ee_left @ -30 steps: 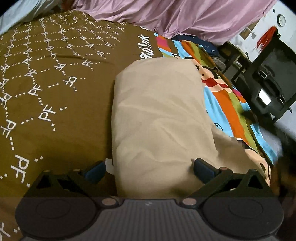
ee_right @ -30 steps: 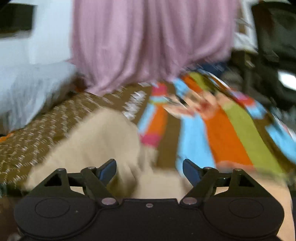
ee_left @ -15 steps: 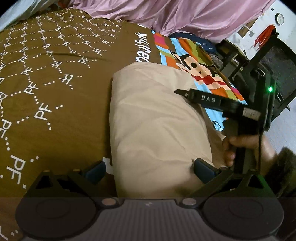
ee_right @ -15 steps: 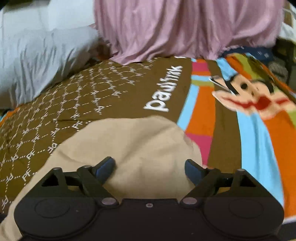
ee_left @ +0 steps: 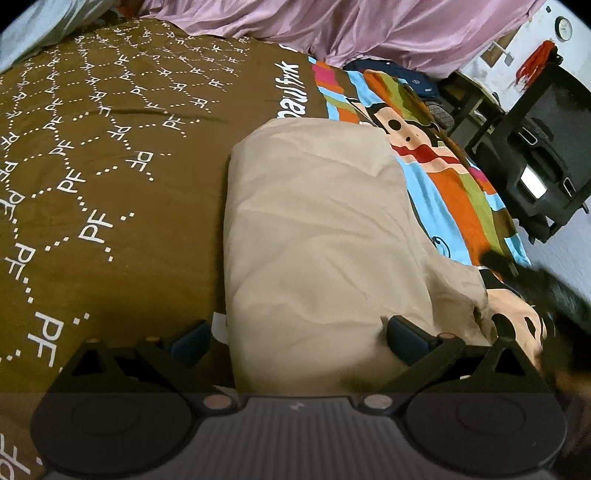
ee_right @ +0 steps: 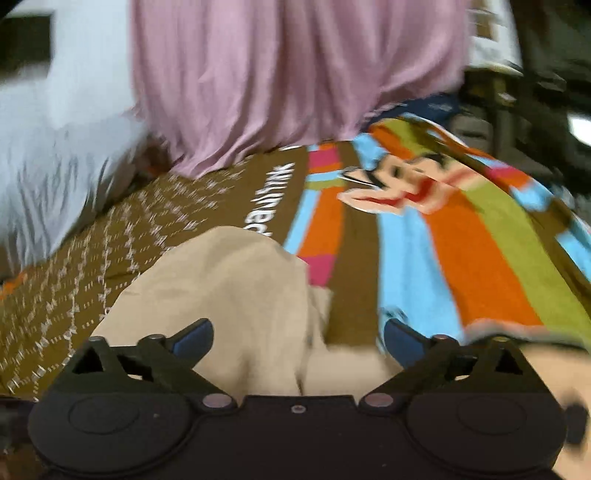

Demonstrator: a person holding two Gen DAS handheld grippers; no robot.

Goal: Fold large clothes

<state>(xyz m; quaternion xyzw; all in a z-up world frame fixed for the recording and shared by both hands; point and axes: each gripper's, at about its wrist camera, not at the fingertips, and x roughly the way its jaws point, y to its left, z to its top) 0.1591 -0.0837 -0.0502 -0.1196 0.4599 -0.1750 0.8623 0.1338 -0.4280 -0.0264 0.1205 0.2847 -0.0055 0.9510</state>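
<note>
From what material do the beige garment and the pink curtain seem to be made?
Beige garment: probably thin woven cotton or a blend, matte, with soft shallow creases. Pink curtain: perhaps satin-like polyester, since its hanging folds carry a faint sheen. Neither can be told for certain.

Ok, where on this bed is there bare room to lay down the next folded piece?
The brown patterned bedspread left of the folded beige garment is bare up to the pink curtain. The striped cartoon section to the garment's right is also free. It is crowded at the near edge, where both open grippers hover over the garment.
</note>
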